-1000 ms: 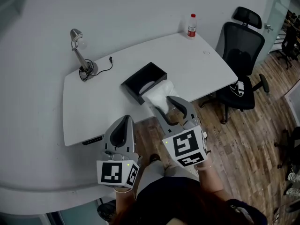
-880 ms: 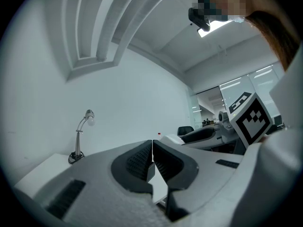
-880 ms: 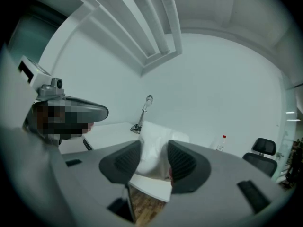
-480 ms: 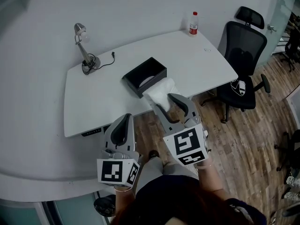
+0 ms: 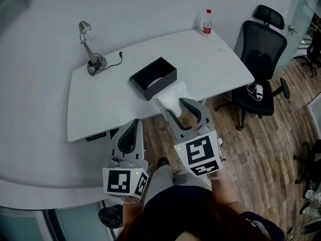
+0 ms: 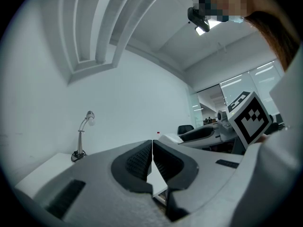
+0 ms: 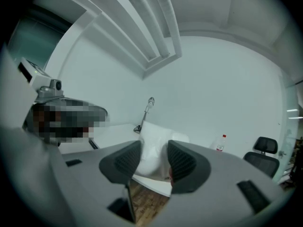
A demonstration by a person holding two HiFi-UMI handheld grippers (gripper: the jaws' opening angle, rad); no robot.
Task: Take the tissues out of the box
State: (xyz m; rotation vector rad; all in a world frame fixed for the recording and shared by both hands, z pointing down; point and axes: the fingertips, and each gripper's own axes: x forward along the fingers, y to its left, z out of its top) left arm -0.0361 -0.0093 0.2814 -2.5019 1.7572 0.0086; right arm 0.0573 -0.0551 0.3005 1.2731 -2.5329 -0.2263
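With your right gripper [image 5: 174,107] pinching the tissues [image 5: 172,92] just in front of the box [image 5: 153,78], pull them level and clear of it, holding your left gripper [image 5: 131,129], jaws pressed together on nothing, well back from the box.

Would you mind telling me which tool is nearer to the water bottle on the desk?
Right. The right tool, gripping tissues, hovers off the desk's near edge, across from the water bottle at the far corner; the left tool is further back and left.
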